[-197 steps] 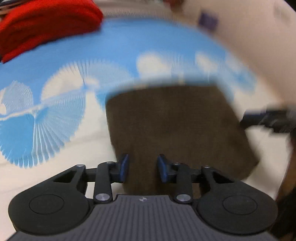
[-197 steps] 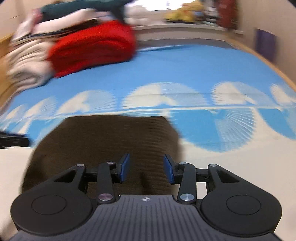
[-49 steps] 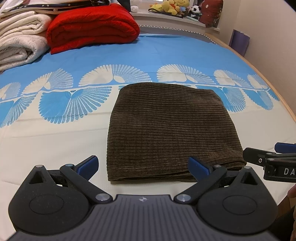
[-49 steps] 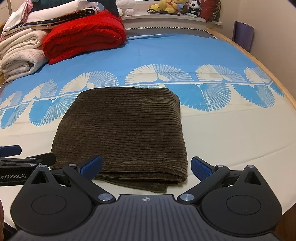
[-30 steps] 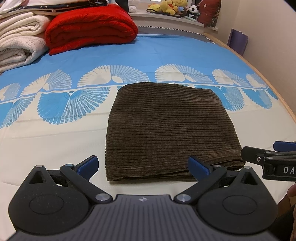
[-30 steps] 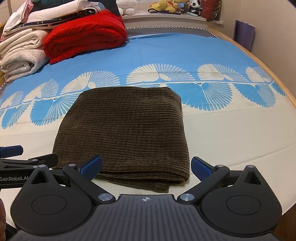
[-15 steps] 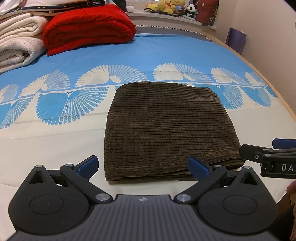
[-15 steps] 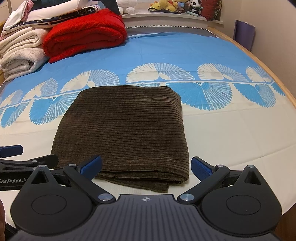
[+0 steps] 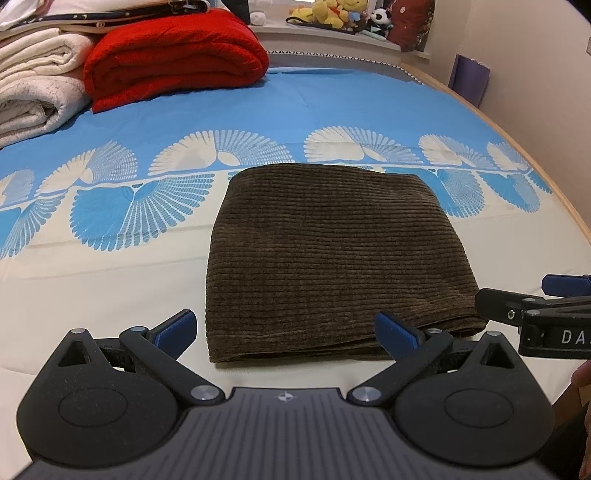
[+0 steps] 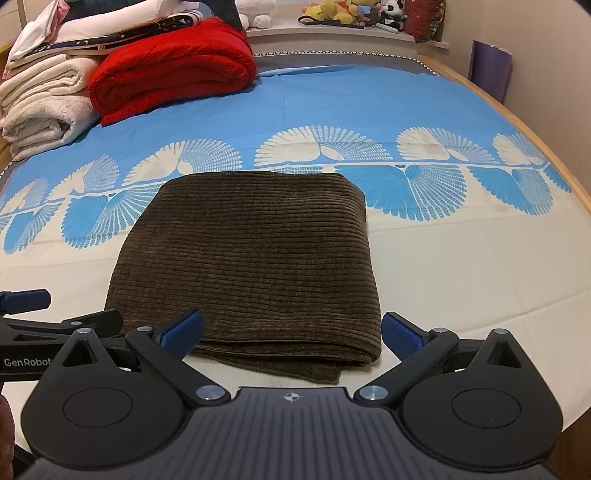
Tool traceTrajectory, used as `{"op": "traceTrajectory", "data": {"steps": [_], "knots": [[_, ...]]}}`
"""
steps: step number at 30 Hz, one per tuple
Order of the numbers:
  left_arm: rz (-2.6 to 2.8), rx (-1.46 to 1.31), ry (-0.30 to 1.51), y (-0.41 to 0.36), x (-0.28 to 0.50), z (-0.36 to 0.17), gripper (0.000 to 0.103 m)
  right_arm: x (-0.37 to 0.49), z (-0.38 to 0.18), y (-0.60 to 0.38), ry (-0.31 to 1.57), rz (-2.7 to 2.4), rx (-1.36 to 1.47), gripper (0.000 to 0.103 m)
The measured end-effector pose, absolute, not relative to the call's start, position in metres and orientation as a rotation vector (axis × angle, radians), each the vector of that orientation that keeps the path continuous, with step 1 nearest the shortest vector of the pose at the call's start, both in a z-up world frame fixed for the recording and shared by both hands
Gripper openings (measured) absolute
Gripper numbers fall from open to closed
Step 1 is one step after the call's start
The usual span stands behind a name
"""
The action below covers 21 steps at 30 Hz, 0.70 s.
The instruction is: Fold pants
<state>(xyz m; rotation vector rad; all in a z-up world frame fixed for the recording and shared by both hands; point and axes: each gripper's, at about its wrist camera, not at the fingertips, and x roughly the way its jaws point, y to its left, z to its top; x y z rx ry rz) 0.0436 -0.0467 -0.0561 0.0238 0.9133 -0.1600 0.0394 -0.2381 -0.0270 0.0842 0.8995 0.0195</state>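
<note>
Since 6.6 s ago: both hand-held grippers drawn back off the pants and spread wide; then nearly pressed together over the cloth, motion blur then, sharp now. Hardly any shift over the last second and a half.
Pants (image 9: 332, 251): brown corduroy, folded into a flat rectangle, lying on the bed (image 9: 110, 295); far edge on the blue fan border, near edge on the cream part. In the right view (image 10: 251, 258) layered edges showing at the near side, lower layer sticking out a little at the near right corner.
Left hand-held gripper (image 9: 286, 328): jaws spread wide, blue pads either side of the near left part of the pants, pinching nothing, just short of the near edge. Touching the cloth or not: cannot tell.
Right hand-held gripper (image 10: 291, 330): jaws spread wide, empty, framing the near right part of the pants, just short of the near edge. Also seen at the right margin of the left view (image 9: 535, 306), just beside the near right corner of the pants.
Red blanket (image 9: 173, 55): folded, at the far left of the bed, well apart from the pants.
White blankets (image 9: 33, 92): stacked just left of the red blanket.
Plush toys (image 10: 354, 11): on the ledge beyond the bed's head.
Purple panel (image 10: 491, 70): against the wall on the right.
</note>
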Motion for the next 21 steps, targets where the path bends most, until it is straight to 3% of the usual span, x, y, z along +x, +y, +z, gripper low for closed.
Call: {"op": "traceTrajectory", "data": {"steps": [21], "knots": [[-0.192,0.052,0.86,-0.049,0.0364,-0.0482,0.103,0.0395,-0.0264,-0.2389,0.901,0.02,0.093,0.102]]}}
